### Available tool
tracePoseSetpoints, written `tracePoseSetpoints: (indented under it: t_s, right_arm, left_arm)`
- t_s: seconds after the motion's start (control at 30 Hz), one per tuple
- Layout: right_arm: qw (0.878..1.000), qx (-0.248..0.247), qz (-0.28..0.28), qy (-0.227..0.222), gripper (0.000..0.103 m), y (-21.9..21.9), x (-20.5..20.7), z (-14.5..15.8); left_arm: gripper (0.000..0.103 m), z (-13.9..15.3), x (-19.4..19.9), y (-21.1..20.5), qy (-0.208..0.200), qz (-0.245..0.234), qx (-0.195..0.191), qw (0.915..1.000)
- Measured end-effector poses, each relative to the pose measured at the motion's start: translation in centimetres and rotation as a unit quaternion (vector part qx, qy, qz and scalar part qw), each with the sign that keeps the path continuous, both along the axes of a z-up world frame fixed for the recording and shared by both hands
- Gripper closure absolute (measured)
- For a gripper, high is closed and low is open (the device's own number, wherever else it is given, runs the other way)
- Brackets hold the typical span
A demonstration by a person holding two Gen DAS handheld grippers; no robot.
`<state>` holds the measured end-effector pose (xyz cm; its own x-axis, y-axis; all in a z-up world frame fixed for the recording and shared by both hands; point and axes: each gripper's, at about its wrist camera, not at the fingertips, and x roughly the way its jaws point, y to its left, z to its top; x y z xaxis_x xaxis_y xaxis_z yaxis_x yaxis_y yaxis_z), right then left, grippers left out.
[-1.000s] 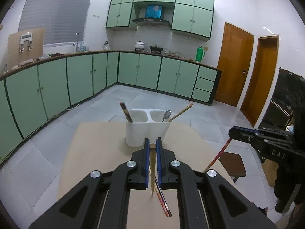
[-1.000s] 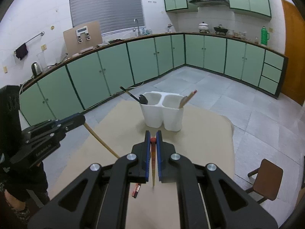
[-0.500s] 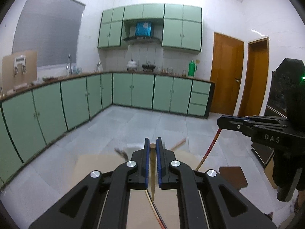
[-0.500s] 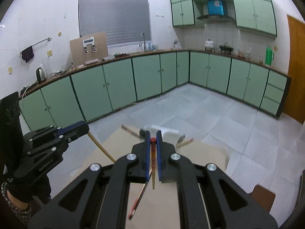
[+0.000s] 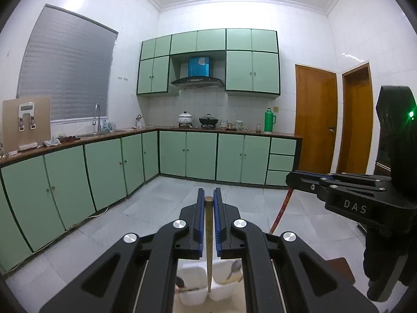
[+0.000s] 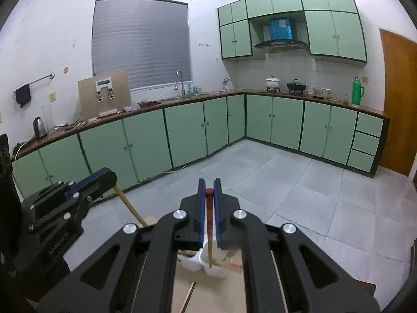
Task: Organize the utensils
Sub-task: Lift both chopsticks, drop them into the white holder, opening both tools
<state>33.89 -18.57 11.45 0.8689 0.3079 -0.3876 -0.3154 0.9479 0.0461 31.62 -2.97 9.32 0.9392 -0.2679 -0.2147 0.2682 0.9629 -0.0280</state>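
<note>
Where green cabinets line walls: grey tiled floor.

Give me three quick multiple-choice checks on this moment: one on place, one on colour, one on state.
1. Where does the white utensil holder show in the left wrist view?
A. On the counter by the sink
B. Low in the picture, behind the left gripper
C. On the floor by the doors

2. What colour is the top end of the chopstick in the right gripper?
A. Red
B. Green
C. White

3. How do the left gripper's jaws stand?
A. Wide open and empty
B. Shut on a spoon
C. Shut on a wooden chopstick

Key: 1 B, the holder peeks out under the gripper. 2 A, a red tip sits between the blue pads. 3 C, the pads pinch a plain brown stick.
</note>
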Motion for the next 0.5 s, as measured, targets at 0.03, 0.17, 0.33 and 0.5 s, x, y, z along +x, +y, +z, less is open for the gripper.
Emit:
tracePoseSetpoints:
  t_s: [0.03, 0.17, 0.33, 0.5]
  right_arm:
    - [1.0, -0.001, -0.002, -0.001, 0.098, 0.0, 0.5, -0.3]
    - [1.0, -0.008, -0.01, 0.009, 0.098, 0.6, 3.4, -2.5]
    - [0.999, -0.012, -0.01, 0.035, 0.098, 1.1, 5.4, -6.1]
    - [0.998, -0.018, -0.011, 0.059, 0.098, 1.6, 6.4, -9.4]
  left_arm:
    - [0.096, -0.3, 0.5, -0.1, 0.0, 0.001, 0.0, 1.0]
    - [0.097, -2.4, 3.2, -0.8, 0.007, 0.006, 0.003, 1.0]
    - [0.096, -6.0, 6.6, -0.9, 0.039, 0.005, 0.0, 0.9992]
    - [0.096, -9.3, 9.1, -0.5, 0.074, 0.008, 0.007, 0.9972]
